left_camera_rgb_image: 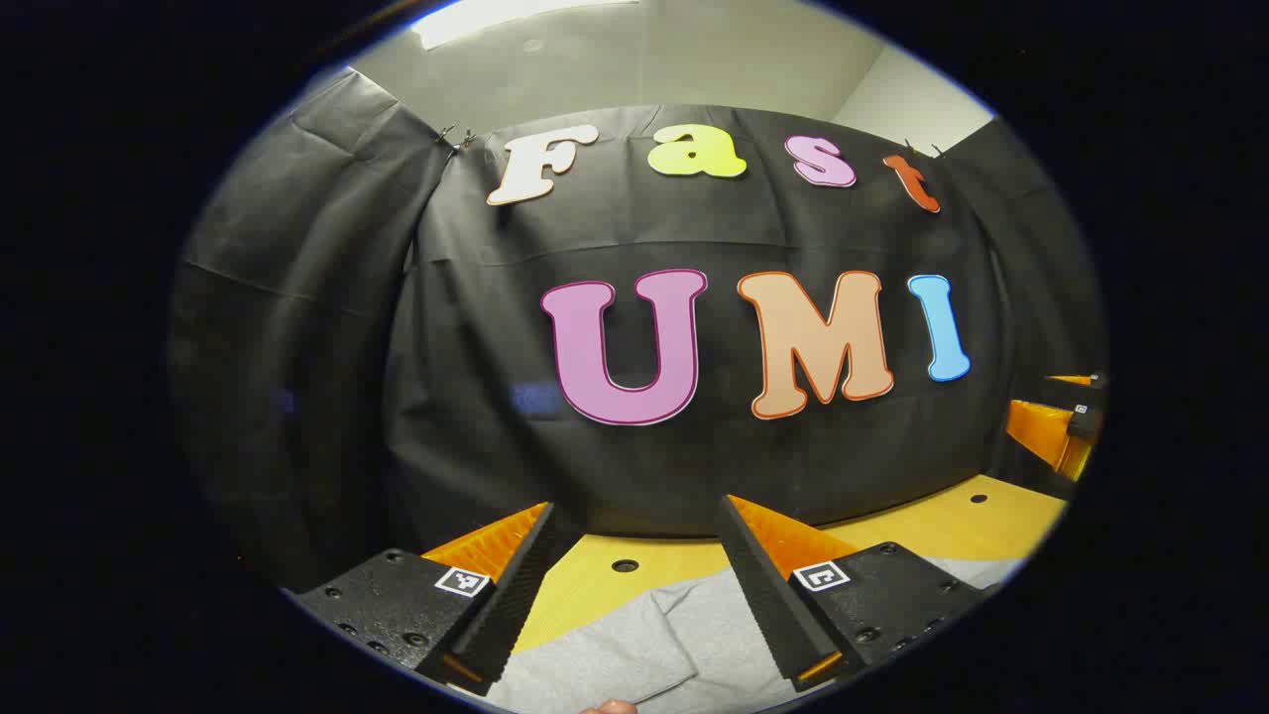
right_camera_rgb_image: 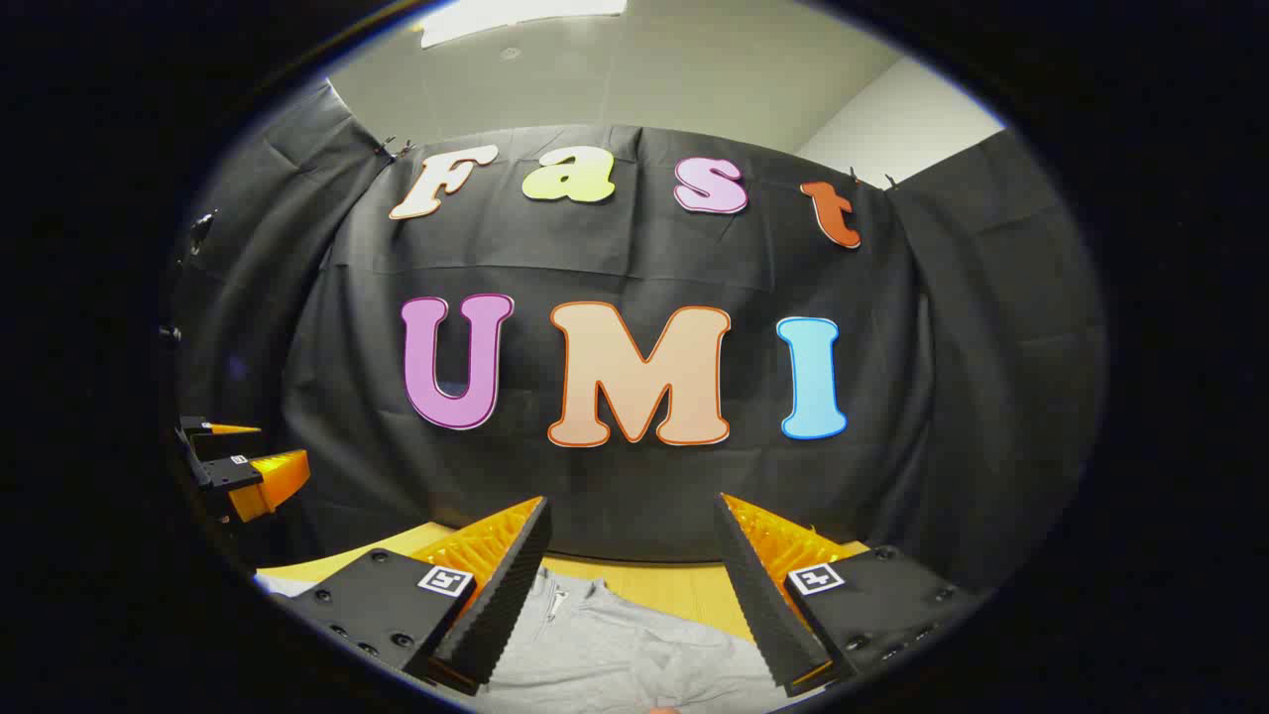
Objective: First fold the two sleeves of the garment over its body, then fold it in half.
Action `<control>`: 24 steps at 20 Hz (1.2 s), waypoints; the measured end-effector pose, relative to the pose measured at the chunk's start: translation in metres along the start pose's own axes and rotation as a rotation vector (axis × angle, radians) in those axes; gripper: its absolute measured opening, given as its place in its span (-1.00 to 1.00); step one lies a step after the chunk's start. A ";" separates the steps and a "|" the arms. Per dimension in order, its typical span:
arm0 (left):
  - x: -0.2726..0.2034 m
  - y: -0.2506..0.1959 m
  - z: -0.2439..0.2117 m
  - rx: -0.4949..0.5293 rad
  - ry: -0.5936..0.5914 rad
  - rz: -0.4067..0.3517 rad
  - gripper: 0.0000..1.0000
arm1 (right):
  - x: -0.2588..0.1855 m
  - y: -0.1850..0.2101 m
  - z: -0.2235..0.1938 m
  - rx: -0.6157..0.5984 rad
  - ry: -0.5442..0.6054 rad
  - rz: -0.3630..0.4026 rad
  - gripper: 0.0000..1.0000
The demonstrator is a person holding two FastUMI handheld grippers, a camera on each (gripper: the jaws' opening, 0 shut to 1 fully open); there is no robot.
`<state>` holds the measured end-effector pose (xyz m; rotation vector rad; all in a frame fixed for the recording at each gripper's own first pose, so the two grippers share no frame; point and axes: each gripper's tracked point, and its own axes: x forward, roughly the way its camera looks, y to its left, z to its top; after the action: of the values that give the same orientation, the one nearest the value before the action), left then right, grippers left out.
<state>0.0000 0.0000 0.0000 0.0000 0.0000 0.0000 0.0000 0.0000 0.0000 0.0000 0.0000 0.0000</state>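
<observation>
The grey garment is spread on the yellow worktop, below and just ahead of both raised hand-held grippers. The left hand-held gripper and right hand-held gripper are held open, empty, equally near.

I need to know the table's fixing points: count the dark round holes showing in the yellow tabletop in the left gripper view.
2. One hole lies between the left gripper fingers, just beyond the grey garment; the other sits far right. The garment may hide more.
</observation>
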 end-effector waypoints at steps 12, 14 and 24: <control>0.008 -0.003 0.001 0.002 -0.010 -0.012 1.00 | 0.006 -0.015 -0.010 -0.014 0.030 -0.030 1.00; 0.009 -0.005 0.000 0.005 -0.011 -0.014 1.00 | 0.006 -0.020 -0.013 -0.024 0.035 -0.041 0.99; 0.016 -0.019 0.007 0.013 -0.038 -0.056 0.90 | 0.007 -0.097 -0.034 -0.105 0.091 -0.158 1.00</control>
<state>0.0164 -0.0192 0.0067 0.0133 -0.0382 -0.0556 0.0066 -0.0974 -0.0343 -0.1054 0.0911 -0.1577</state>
